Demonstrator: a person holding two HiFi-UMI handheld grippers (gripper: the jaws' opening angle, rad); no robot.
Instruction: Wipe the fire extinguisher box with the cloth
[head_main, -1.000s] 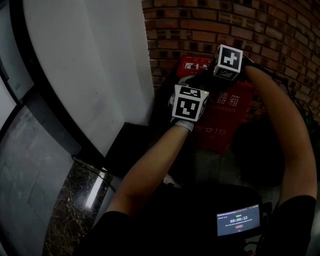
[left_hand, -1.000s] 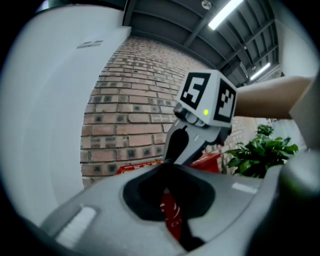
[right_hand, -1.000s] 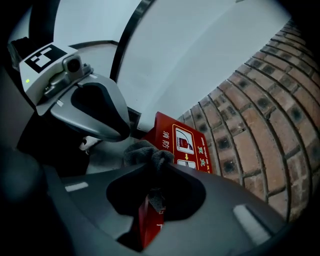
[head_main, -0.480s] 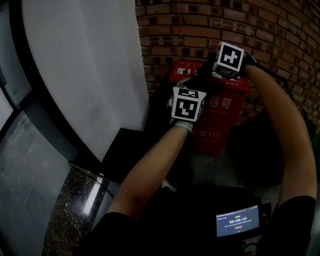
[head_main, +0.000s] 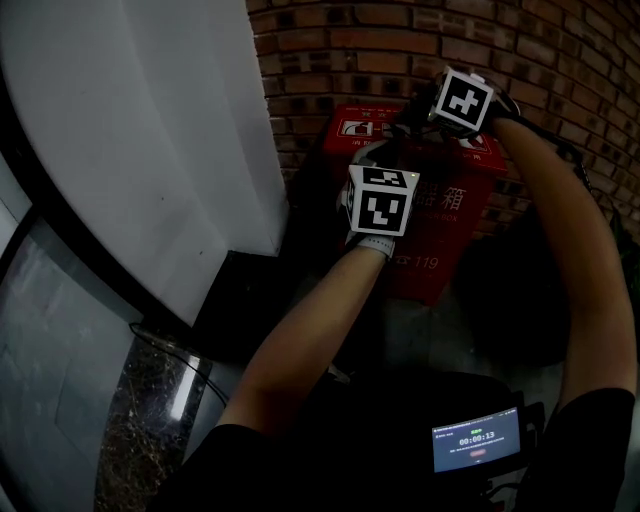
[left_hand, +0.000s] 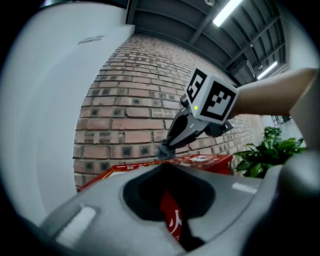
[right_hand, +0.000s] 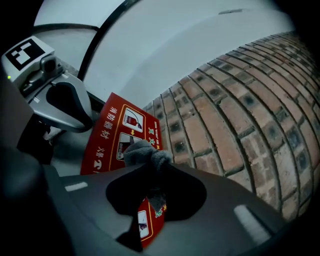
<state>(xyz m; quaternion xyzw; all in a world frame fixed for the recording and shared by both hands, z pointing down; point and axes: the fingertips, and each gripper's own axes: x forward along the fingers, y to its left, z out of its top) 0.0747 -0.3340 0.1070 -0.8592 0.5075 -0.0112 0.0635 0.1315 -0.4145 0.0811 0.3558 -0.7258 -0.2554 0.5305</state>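
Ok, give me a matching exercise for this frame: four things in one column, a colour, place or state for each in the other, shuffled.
Things:
1. cloth
2. fire extinguisher box
3. plant
4. left gripper

Descriptions:
A. red, standing against the brick wall
B. shut, holding nothing
C. grey, pinched in the right gripper
D. green, at the right edge of the left gripper view

Pairs: 1-C, 2-A, 3-D, 4-B

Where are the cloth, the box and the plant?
cloth (right_hand: 144, 151), right gripper view, on the middle of the grey bunch.
box (head_main: 450, 240), head view, on its red front face.
plant (left_hand: 265, 156), left gripper view, on its green leaves.
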